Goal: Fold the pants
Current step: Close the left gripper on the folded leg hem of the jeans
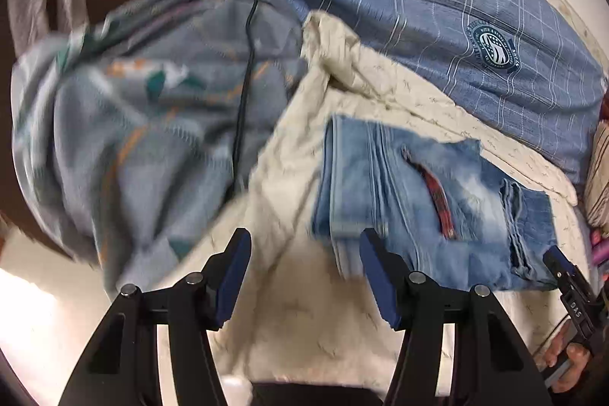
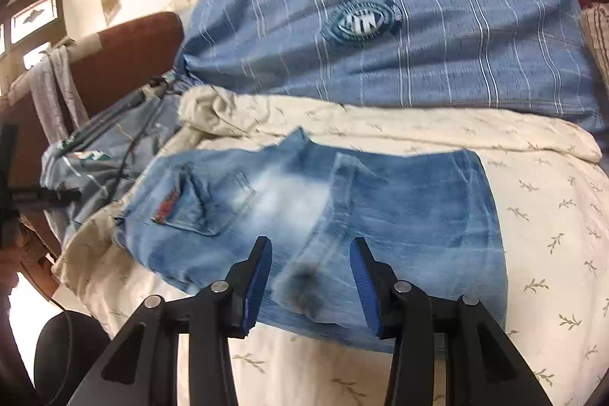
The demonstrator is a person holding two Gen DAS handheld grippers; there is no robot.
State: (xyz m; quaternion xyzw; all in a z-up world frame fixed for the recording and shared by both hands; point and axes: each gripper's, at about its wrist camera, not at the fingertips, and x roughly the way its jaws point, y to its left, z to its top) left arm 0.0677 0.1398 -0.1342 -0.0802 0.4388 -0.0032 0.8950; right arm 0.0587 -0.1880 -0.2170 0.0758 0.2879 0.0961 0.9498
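Two grippers are in view, and neither holds cloth. The right gripper [image 2: 310, 282] has its jaws spread, nothing between the pads, and hangs over the near edge of the pants [image 2: 323, 223], which lie folded into a compact blue denim block directly ahead of and beneath its fingertips. The block's long axis runs across this gripper's line of sight, pocket end to its left, plain fold to its right. The left gripper [image 1: 304, 276] also stands spread and empty; from it the pants [image 1: 426, 200] lie ahead and off to its right, its right pad just overlapping the block's near corner, while bare cream bedsheet [image 1: 304, 330] fills the gap between its jaws. A blue checked pillow [image 2: 399, 25] sits beyond the pants, well clear; a rumpled grey patterned blanket [image 1: 133, 139] lies to the left gripper's left. Judgement: the right gripper is the nearer and better aligned; any further fold or smoothing turns on that crosswise axis, and the left must shift rightward to reach the pocket end.
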